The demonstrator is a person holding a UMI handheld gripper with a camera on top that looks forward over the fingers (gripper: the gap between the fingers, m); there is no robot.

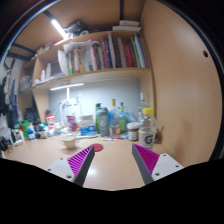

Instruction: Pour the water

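Observation:
My gripper (114,163) is open, its two magenta pads spread wide over bare tan desk (112,160), with nothing between the fingers (82,162). Beyond the fingers, at the back of the desk, stands a row of bottles and jars: a tall clear bottle (69,113), a green-labelled bottle (102,121), a small jar (132,131) and a white container with a yellow lid (147,128). A small pink cup or bowl (69,141) sits just ahead of the left finger. I cannot tell which vessel holds water.
A shelf (85,78) loaded with books runs above the bottles. A wooden side panel (180,80) closes off the right. Clutter of small items (25,130) fills the desk's far left.

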